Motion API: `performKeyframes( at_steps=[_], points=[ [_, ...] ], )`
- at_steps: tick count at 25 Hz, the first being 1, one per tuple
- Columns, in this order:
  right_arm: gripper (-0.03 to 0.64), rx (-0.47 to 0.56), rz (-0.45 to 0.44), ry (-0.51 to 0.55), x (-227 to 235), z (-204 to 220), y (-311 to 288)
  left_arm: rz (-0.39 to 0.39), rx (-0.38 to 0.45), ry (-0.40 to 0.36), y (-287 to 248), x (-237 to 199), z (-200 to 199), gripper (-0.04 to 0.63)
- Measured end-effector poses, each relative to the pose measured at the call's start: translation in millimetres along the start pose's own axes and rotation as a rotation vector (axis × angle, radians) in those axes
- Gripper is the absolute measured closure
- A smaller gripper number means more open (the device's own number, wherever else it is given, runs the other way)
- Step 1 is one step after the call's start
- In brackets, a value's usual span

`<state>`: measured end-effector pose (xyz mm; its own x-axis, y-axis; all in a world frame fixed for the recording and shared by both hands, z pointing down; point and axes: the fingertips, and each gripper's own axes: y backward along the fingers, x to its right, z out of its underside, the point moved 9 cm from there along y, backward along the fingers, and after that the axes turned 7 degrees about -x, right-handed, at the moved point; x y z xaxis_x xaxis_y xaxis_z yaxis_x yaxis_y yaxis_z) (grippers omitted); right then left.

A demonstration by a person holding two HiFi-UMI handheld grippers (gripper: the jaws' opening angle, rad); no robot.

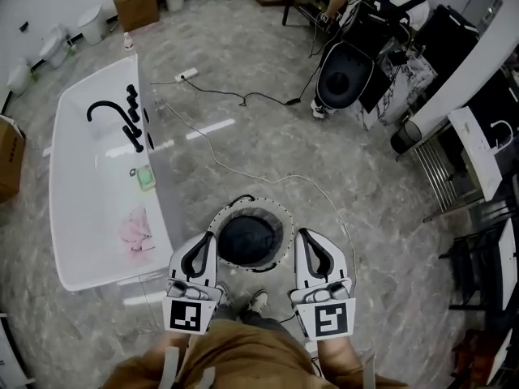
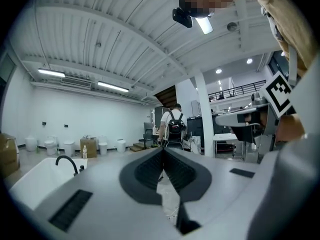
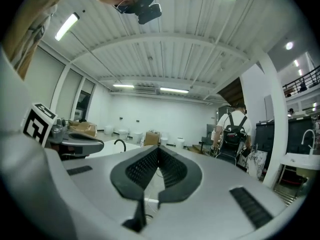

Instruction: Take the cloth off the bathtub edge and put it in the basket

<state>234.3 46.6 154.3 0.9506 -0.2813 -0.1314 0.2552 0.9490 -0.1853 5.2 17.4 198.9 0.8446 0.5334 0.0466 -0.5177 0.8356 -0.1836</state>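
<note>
- A head view looks steeply down on a grey marbled floor (image 1: 268, 152) in a large showroom-like hall.
- A long white bathtub (image 1: 89, 193) stands at the person's left. Its long axis runs away from the person, with a curved black tap (image 1: 109, 112) near the far end.
- The task's thing, a crumpled pale pink cloth (image 1: 135, 229), lies at the near end of the tub, close to the rim on the person's side. Whether it rests on the rim or just inside it cannot be told from this height. The heap is slightly longer along the tub's length.
- A round dark basket with a pale rim (image 1: 247, 237) stands on the floor straight ahead of the person's feet, between the two grippers.
- The white left gripper (image 1: 207, 250) hangs just beside the basket's left rim. In its own view the black ribbed fingers (image 2: 145, 176) are pressed together with nothing between them.
- The white right gripper (image 1: 306, 248) hangs just beside the basket's right rim. Its black ribbed fingers (image 3: 142, 171) are likewise clenched on nothing.
- Neither gripper touches the cloth or the basket.
- The relation that matters: the cloth lies to the left of the left gripper and a little ahead of it, with the tub rim between them. The left gripper is clearly the nearer one; the right sits across the basket, well apart from the cloth.
- Judged from this, the task is not yet begun. The likely move is for the left fingers to spread, swing left over the rim and pinch the heap.
</note>
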Motion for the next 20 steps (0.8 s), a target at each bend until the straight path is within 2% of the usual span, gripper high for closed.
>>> performKeyframes(
  at_steps=[6,10,20],
  points=[
    [0.612,0.067,0.035,0.024,9,-28,16,0.009,0.046,-0.029,3,-1,-30,0.589],
    [0.612,0.076,0.050,0.061,8,-35,21,0.019,0.069,-0.037,8,-3,-35,0.589],
    [0.612,0.117,0.082,0.051,3,-50,27,0.035,0.091,-0.105,8,-11,-44,0.589]
  ],
)
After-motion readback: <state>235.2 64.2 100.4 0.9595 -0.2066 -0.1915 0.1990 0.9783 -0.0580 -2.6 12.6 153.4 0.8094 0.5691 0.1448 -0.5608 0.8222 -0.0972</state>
